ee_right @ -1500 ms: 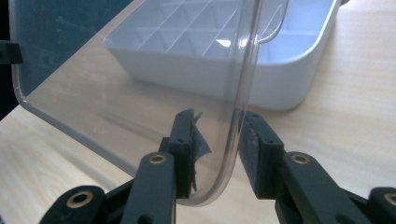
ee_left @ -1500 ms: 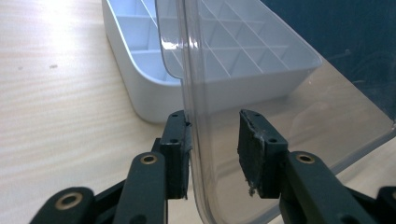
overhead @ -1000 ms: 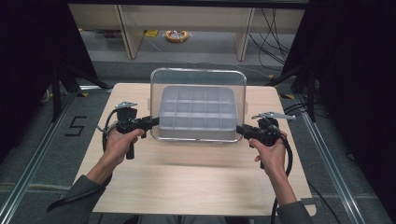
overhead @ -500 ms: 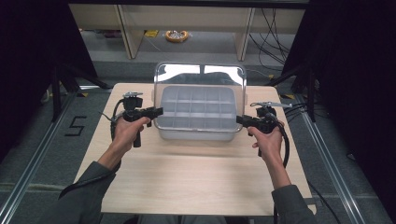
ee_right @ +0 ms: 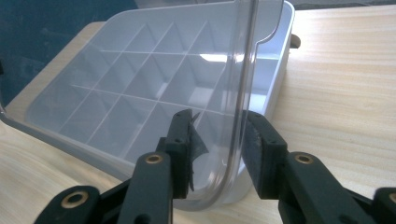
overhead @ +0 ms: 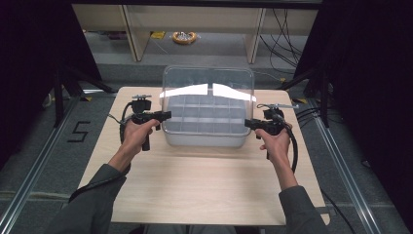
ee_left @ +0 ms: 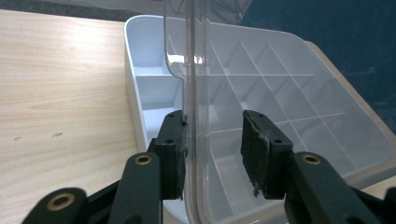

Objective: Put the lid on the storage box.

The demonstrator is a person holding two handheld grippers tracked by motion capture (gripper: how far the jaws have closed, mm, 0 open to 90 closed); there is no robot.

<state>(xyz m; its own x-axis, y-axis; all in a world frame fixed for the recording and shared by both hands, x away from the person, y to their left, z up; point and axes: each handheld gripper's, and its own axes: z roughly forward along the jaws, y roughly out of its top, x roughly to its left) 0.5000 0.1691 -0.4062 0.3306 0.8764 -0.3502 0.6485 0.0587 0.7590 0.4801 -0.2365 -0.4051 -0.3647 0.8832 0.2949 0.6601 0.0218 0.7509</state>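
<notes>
A white compartment box [overhead: 204,139] sits at the far middle of the wooden table [overhead: 195,180]. Its clear hinged lid [overhead: 209,80] stands raised, nearly upright. My left gripper [overhead: 168,114] is at the lid's left edge and my right gripper [overhead: 246,123] at its right edge. In the left gripper view the lid edge [ee_left: 196,70] runs between the jaws of the open left gripper [ee_left: 212,149], touching the left pad [ee_left: 173,154], with a gap to the other. In the right gripper view the lid edge [ee_right: 245,60] lies against the right pad [ee_right: 261,149] of the open right gripper [ee_right: 219,149]. The compartments [ee_right: 140,88] look empty.
Bare tabletop stretches between the box and the person's side. Behind the table stand low shelves with a yellow roll [overhead: 184,36] and cables. A "5" mark [overhead: 80,131] is on the floor at the left. Dark curtains flank both sides.
The lid has swung up from low over the box to nearly upright. Both grippers rose and moved farther back along with its side edges.
</notes>
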